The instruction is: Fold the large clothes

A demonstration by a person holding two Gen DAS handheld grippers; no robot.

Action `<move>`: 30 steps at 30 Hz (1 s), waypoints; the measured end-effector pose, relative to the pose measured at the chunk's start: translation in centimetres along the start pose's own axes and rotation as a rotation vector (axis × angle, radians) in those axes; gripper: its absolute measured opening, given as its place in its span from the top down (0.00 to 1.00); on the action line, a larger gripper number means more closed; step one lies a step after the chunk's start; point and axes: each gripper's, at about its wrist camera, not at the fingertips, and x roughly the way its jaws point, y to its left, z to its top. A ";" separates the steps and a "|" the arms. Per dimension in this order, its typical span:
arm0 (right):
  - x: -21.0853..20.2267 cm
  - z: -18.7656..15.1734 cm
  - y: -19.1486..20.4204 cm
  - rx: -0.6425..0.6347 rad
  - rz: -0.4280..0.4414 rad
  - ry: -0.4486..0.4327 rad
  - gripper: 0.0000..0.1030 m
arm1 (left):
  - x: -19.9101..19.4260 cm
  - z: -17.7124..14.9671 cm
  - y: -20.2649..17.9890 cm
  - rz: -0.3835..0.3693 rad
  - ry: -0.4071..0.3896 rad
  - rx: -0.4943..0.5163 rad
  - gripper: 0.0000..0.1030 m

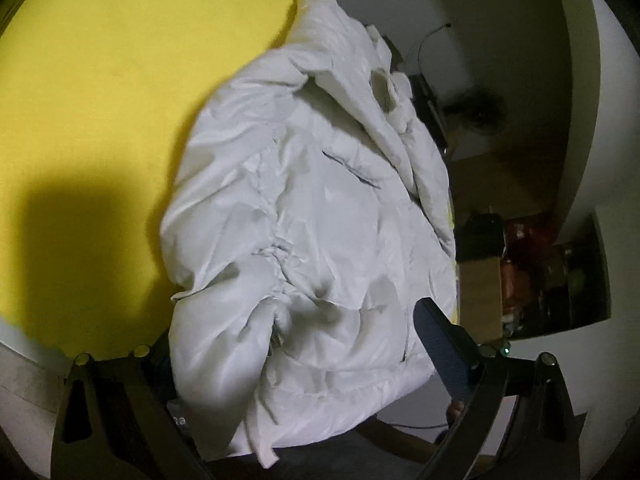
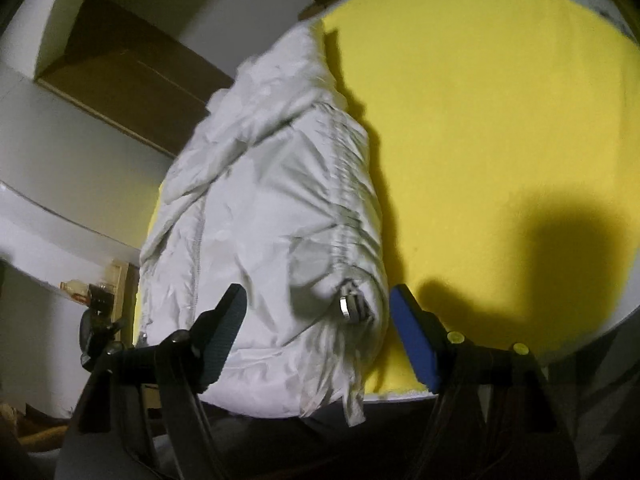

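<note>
White jacket (image 2: 272,216) bunched in a rough lengthwise fold on yellow table (image 2: 500,120), unfinished; right gripper (image 2: 316,336) fingers released, straddling hem; left gripper (image 1: 288,364) grip unclear

Crinkled, faintly glossy white padded jacket (image 2: 264,216) on smooth matt yellow tabletop (image 2: 500,120).

Almost no writing can be read. Only a faint letter fragment, seemingly "na", is seen on a dark panel (image 1: 182,420) just beside the lower left edge of the white jacket (image 1: 312,216); the rest of the word is hidden.
</note>
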 end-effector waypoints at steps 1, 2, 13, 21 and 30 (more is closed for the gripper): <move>0.4 0.0 -0.2 0.009 0.016 0.012 0.28 | 0.3 0.0 0.0 0.012 0.012 -0.002 0.04; 0.7 0.0 -0.3 0.018 0.040 0.022 0.28 | 0.7 0.0 0.0 0.028 0.028 -0.003 0.04; 2.9 -0.1 1.0 -0.031 0.032 0.087 0.28 | 0.7 -1.3 1.4 0.003 0.087 -0.053 0.03; 3.8 -0.3 1.5 -0.069 0.006 0.113 0.58 | 0.6 -1.8 1.3 -0.001 0.103 -0.007 0.03; 3.0 -0.4 3.1 -0.137 0.017 0.060 0.86 | 0.8 -0.8 2.4 0.087 0.089 -0.024 0.76</move>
